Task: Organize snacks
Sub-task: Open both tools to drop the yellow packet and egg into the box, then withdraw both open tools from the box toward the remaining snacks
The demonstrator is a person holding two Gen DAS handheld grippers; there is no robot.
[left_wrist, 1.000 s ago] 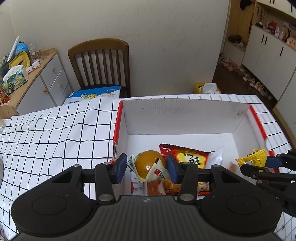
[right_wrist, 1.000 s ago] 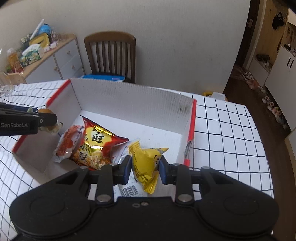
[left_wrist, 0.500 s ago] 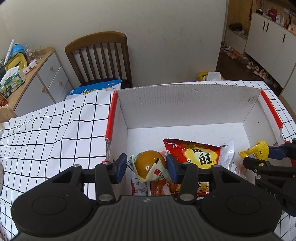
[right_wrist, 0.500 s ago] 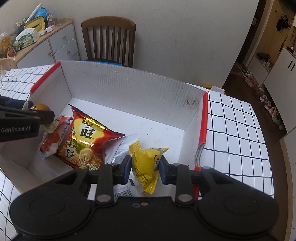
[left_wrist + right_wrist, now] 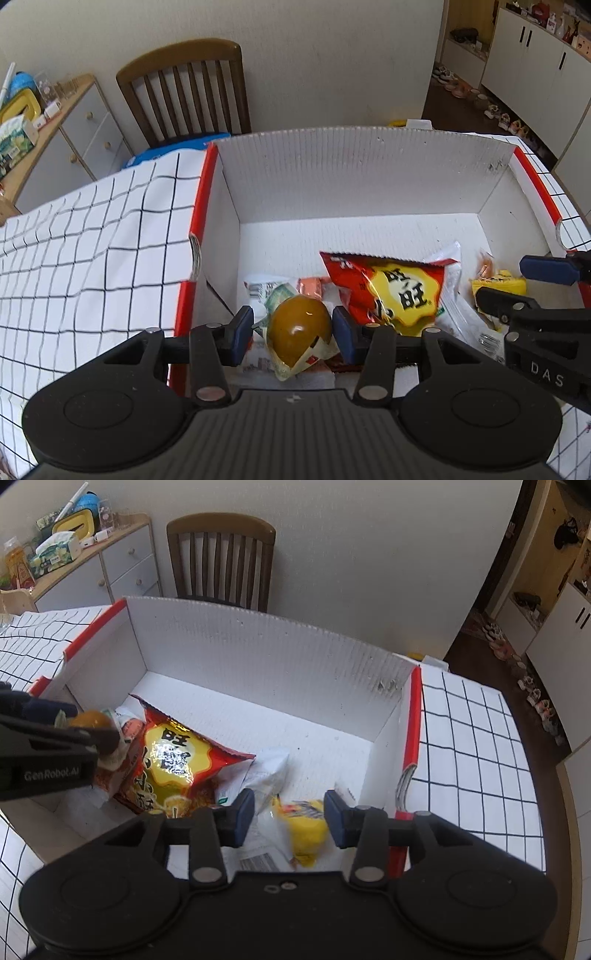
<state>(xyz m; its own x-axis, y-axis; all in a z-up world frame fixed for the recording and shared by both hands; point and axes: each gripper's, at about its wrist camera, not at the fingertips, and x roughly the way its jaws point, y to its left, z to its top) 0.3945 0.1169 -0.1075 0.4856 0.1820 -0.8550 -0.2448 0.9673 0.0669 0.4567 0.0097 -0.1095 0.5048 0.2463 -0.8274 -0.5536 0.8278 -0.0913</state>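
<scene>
Step in hand: dropping snacks into the white box [image 5: 258, 664]. Your right gripper [image 5: 290, 812] has just been opening; its jaws stand apart, the yellow packet [image 5: 306, 830] loose between them, near right corner. Left gripper [image 5: 293, 334] is clamped on the wrapped egg [image 5: 299, 328], low at near left. Next, probably: release it, lift clear.

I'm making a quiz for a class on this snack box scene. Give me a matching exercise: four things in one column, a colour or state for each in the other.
Things:
1. chip bag
2. egg packet
3. right gripper
4. chair

States:
A. brown wood, behind the box
B. red and yellow, lying in the box
C. jaws open, yellow packet loose between them
D. between the left gripper's pads

Pairs: 1-B, 2-D, 3-C, 4-A
</scene>
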